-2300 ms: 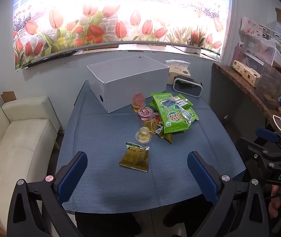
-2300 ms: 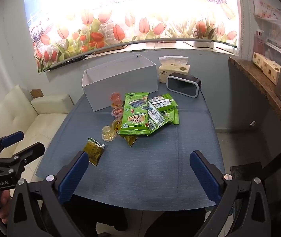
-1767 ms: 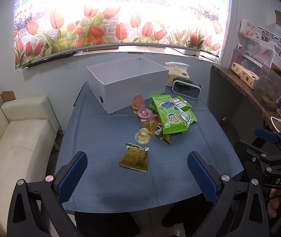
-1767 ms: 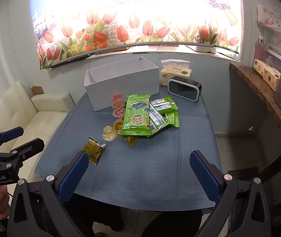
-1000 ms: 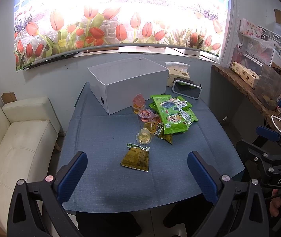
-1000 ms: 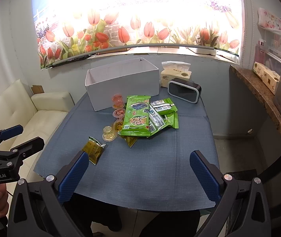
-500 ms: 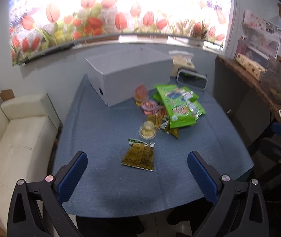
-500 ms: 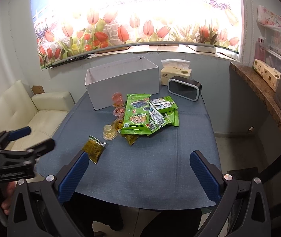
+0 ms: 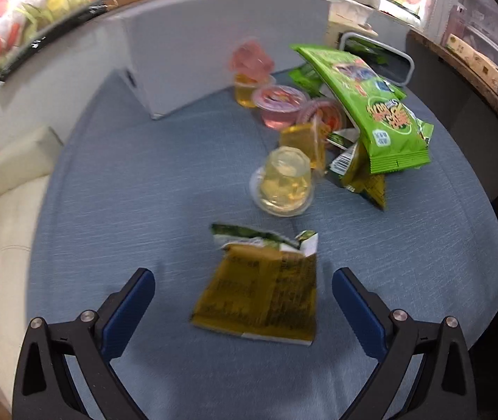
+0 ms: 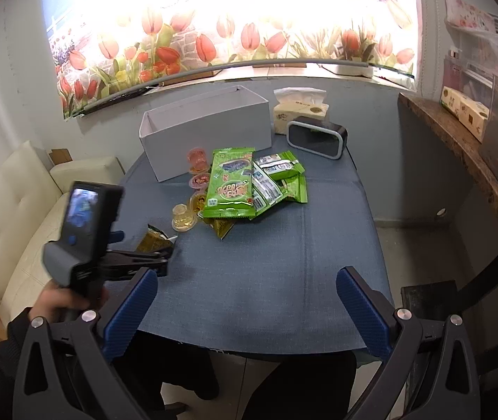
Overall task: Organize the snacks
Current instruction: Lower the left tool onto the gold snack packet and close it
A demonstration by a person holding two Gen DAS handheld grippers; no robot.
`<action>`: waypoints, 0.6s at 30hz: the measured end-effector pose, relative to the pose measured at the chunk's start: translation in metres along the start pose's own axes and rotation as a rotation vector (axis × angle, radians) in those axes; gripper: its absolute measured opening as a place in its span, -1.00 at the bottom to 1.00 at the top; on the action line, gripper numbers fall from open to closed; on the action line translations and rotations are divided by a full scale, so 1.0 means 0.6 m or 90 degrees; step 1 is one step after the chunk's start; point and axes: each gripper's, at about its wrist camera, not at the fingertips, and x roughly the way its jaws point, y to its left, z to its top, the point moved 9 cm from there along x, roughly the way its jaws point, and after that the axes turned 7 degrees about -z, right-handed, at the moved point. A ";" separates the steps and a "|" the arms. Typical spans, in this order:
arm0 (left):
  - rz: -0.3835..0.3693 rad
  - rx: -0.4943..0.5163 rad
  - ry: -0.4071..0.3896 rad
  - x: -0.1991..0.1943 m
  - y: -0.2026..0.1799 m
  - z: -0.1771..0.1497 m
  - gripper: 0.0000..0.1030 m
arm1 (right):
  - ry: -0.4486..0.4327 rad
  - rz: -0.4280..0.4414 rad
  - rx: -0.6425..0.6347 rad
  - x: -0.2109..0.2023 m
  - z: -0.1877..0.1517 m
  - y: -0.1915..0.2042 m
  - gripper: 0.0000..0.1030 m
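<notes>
Glossy foil snack pkt on matt woven cloth table cover; clear plastic jelly cup.

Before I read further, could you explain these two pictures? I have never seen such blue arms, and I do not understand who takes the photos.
No robot is here: a person holds one hand-held claw in each hand, and each claw carries a wide-angle camera looking along its two blue fingers.

The left picture comes from the left claw. It is open, low over the blue table, with a yellow-green snack packet lying between its fingers, not gripped yet.

The right picture comes from the right claw, also open and empty, farther back. It shows the person's hand holding the left claw.

On the table lie green snack bags, small jelly cups and a white box.
</notes>
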 end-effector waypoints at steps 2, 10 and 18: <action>0.002 0.007 0.011 0.012 -0.001 -0.002 0.99 | 0.009 -0.005 0.002 0.004 -0.002 -0.004 1.00; -0.015 -0.019 0.010 0.010 0.018 0.011 0.14 | 0.012 0.005 0.016 0.046 0.014 -0.002 1.00; -0.053 -0.054 -0.026 -0.053 0.044 0.011 0.06 | 0.021 -0.007 -0.028 0.168 0.067 0.028 1.00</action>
